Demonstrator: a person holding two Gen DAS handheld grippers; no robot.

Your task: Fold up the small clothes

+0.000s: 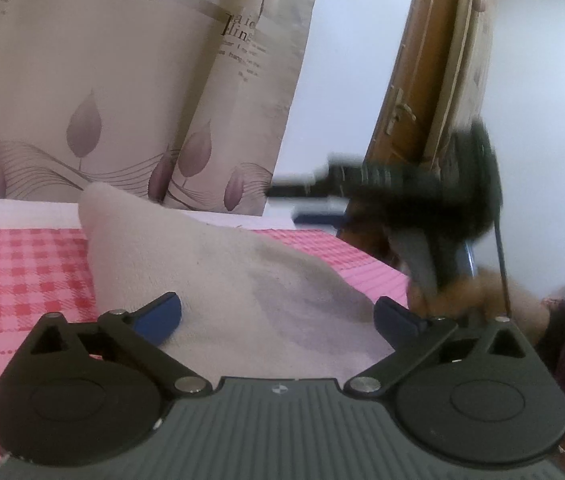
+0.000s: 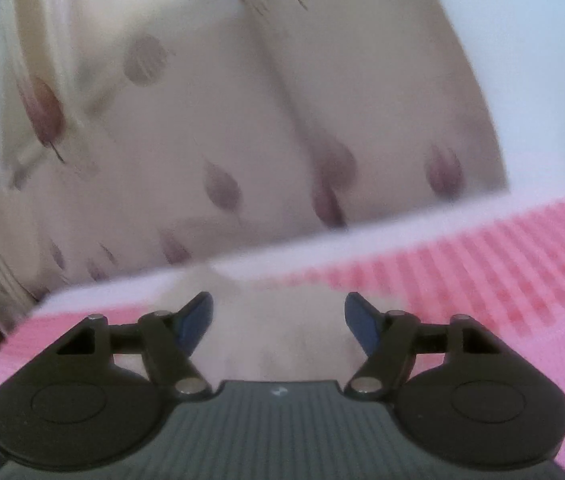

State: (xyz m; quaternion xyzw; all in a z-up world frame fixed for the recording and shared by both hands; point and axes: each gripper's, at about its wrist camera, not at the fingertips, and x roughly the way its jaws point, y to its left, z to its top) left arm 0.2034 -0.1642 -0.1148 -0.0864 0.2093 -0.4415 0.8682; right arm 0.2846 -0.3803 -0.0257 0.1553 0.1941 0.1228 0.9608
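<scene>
Beige fleece garment (image 1: 218,280) heaped on pink checked bed cover (image 1: 22,272). Left hand-held gripper (image 1: 278,316) spread wide over it, right hand-held gripper (image 2: 278,320) likewise, gripping nothing. Soft, light, floppy; best pinched at an edge or corner.

Curtain (image 1: 122,80): "love"; other txt blurred.

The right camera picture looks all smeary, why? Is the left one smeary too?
Right wrist view: motion blur smears nearly everything, the curtain and the pink checked cover; only the right gripper looks sharp. Left wrist view: much clearer, with the pale cloth and left gripper crisp; only the other gripper is blurred.
</scene>
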